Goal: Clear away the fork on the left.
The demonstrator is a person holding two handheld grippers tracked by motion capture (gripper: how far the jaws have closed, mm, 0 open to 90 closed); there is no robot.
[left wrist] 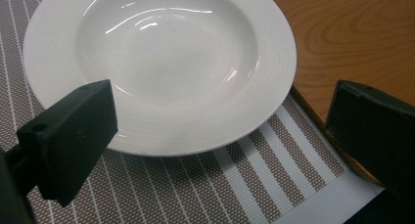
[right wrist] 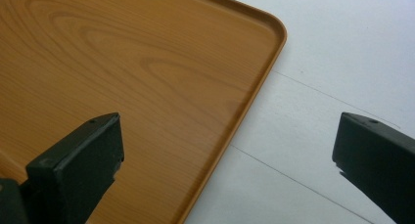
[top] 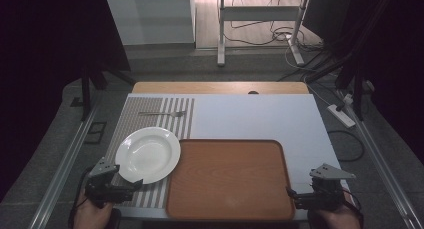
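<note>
Step looks like the approach to grab the plate (top: pixel 148 154), lower left of high view, sitting on the striped mat (top: pixel 150 114) w/ its right rim just over the tray (top: pixel 230 179) edge. Left hand-held gripper (top: pixel 131 187) is spread wide, nothing in it, at plate's near rim. Right hand-held gripper (top: pixel 295 195) is also spread, empty, at the tray's lower right corner. Next, prob.: close left jaws on the rim.

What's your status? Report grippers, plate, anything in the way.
Left gripper open, at the plate near rim, not gripping. Right gripper open over the tray right edge. Plate on striped mat. Nothing blocking.
</note>
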